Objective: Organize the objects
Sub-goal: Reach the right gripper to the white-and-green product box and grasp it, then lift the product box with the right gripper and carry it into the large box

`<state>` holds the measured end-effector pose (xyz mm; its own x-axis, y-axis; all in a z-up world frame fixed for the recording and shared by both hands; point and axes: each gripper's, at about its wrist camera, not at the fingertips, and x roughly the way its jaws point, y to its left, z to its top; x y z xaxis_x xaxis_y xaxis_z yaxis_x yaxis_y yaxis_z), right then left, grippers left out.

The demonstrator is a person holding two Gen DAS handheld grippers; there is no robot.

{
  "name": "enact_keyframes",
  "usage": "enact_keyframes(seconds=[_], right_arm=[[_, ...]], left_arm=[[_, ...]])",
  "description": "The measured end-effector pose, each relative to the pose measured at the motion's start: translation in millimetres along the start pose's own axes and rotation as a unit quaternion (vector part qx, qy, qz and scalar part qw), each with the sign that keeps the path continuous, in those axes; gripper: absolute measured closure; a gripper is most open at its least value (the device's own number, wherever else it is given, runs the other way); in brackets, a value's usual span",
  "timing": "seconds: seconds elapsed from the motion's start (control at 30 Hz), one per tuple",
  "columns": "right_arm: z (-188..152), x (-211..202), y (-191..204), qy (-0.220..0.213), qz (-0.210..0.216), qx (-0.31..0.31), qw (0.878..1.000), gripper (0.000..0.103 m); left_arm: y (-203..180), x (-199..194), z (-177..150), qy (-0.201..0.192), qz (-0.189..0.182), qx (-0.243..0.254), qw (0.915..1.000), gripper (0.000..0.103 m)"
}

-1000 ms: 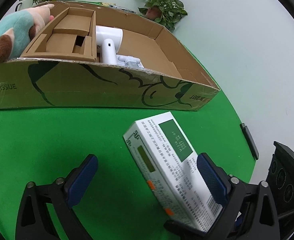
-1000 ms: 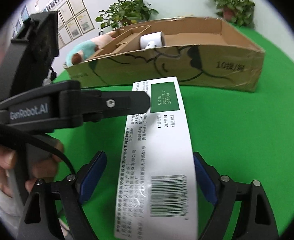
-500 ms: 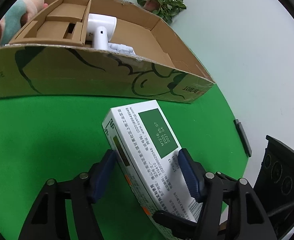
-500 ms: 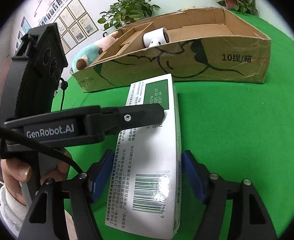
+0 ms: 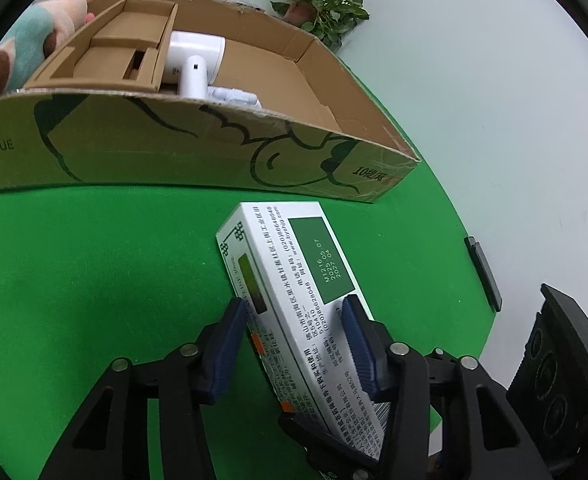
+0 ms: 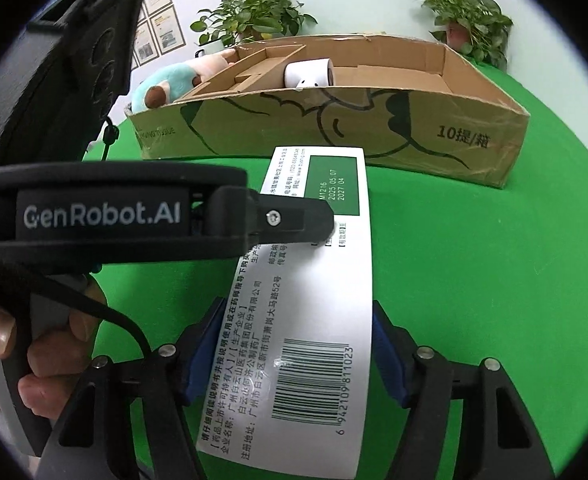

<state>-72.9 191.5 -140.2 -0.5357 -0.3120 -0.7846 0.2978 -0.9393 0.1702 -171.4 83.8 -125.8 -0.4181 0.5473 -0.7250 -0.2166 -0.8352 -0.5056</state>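
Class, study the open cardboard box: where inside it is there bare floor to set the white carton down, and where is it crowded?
Free: the right end of the cardboard box, bare floor between the white appliance and the end wall. Crowded: the left end, filled by a cardboard insert, with a plush toy at that end. The white carton sits on green cloth in front.

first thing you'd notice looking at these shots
A white medicine box with a barcode fills the foreground, clamped between both grippers, the left gripper and the right gripper. Behind it on the green table sits a long open cardboard box holding a white appliance.
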Motion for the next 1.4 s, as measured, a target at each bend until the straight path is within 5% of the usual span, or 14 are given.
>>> enact_keyframes(seconds=[0.13, 0.3, 0.4, 0.47, 0.57, 0.73, 1.03, 1.4], right_arm=[[0, -4, -10, 0.002, 0.009, 0.042, 0.999, 0.037], [0, -9, -14, 0.000, 0.027, 0.068, 0.997, 0.038], [1, -10, -18, 0.001, 0.040, 0.082, 0.996, 0.038], [2, -11, -20, 0.001, 0.043, 0.091, 0.995, 0.039], [1, -15, -20, -0.003, 0.062, 0.100, 0.993, 0.039], [-2, -16, -11, 0.000, 0.085, 0.097, 0.992, 0.039], [4, -26, 7, -0.019, 0.055, 0.053, 0.997, 0.041], [51, -55, 10, -0.086, 0.040, 0.012, 0.995, 0.042]], left_arm=[[-16, -7, 1, -0.012, 0.016, 0.024, 0.9995, 0.079], [-25, -13, 3, -0.016, 0.024, 0.034, 0.9990, 0.082], [-24, -13, 3, -0.009, 0.020, 0.021, 0.9995, 0.079], [-14, -12, 1, 0.006, 0.003, -0.002, 1.0000, 0.061], [-5, -7, -2, 0.017, -0.021, -0.027, 0.9993, 0.047], [-1, -5, -6, 0.025, -0.047, -0.037, 0.9979, 0.049], [-17, -30, -1, -0.012, -0.050, -0.007, 0.9987, 0.058], [-48, -75, 48, -0.077, -0.049, 0.040, 0.9950, 0.058]])
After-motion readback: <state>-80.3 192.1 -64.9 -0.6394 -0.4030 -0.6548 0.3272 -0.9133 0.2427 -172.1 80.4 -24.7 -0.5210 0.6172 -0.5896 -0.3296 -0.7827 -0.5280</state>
